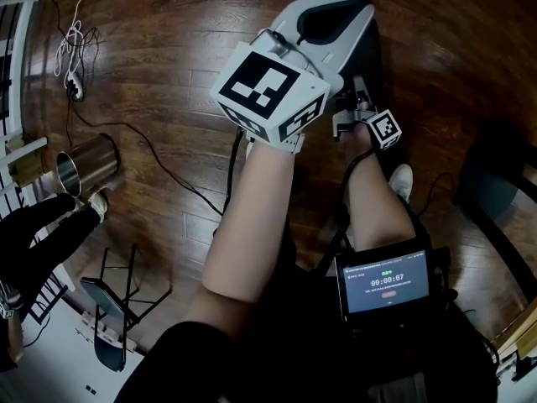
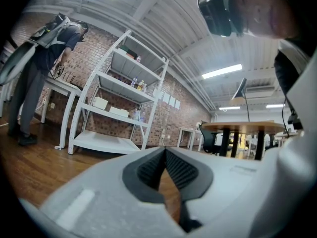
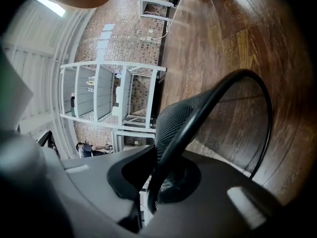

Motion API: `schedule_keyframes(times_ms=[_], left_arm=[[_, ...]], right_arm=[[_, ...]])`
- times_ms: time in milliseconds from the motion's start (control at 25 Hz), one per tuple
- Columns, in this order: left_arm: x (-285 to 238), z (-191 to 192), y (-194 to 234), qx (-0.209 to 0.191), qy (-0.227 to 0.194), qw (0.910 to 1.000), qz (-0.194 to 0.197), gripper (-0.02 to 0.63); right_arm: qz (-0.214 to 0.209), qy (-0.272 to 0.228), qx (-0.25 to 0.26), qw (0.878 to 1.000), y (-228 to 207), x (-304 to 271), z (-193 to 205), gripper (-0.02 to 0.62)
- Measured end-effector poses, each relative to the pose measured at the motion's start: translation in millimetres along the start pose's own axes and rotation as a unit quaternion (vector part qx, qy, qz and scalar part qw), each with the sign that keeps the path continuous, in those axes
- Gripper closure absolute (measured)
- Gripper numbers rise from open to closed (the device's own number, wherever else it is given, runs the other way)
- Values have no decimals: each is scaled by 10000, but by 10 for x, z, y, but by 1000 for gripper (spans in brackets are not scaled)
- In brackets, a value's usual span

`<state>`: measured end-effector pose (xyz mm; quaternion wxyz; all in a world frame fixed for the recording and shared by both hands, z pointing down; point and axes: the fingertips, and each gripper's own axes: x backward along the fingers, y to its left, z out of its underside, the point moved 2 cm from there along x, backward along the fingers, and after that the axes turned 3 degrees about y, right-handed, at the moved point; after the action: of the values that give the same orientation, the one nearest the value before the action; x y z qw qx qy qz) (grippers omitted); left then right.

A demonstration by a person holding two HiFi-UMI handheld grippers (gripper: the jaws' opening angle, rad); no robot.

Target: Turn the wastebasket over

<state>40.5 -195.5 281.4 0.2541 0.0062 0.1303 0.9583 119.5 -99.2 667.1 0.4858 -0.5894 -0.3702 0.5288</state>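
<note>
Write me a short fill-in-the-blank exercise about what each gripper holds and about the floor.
1. The right gripper has its jaws shut on a black mesh ____.
2. The jaws of the left gripper are together and hold ____.
3. The floor is made of ____.
Missing words: wastebasket; nothing; wood.

A white shelving unit (image 2: pixel 116 100) stands on the wooden floor (image 2: pixel 34 162), with a brick wall (image 2: pixel 171 123) close behind it. Pale boxes (image 2: pixel 100 103) sit on its middle shelf and small bottles (image 2: pixel 137 86) on the shelf above. Left of the shelving, a person (image 2: pixel 37 58) bends over a white table (image 2: pixel 62 90). Right of the shelving, further back, stands a small white table (image 2: pixel 185 135), then a black office chair (image 2: pixel 208 139) and a round wooden table (image 2: pixel 242 127). Above and to the right of the shelving, a strip light (image 2: pixel 222 71) glows on the ceiling.
</note>
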Motion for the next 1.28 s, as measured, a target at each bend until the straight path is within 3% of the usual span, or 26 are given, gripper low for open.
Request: schedule_keyframes(times_ms=[560,680,840,1000,1120,1200,1280], left_arm=[[45,-235,-180,-105,-175,9998,70,603],[77,-313,-216,-169,-215,9996,70,603],[205,-453,-182,-312,-270,9991,-12,603],[354,-557,-122,-408,-315,9986,-146,603],[425,-604,-74,-416,-350,9983,-231,603],[453,-630,-82,-450,-360,9981,-234,603],[483,-644,-106,-492,-358,9979,-224,603]], right_arm=[[-15,189,406,9990,383,-21,-31,584],[70,461,944,9944,507,-28,-101,584],[163,1126,2036,9724,723,-118,-167,584],[572,1815,2891,9382,818,-85,-202,584],[941,2280,3608,8994,816,-47,-267,588],[1207,2661,4177,8603,787,-18,-263,588],[1510,3141,4854,8018,706,26,-210,587]])
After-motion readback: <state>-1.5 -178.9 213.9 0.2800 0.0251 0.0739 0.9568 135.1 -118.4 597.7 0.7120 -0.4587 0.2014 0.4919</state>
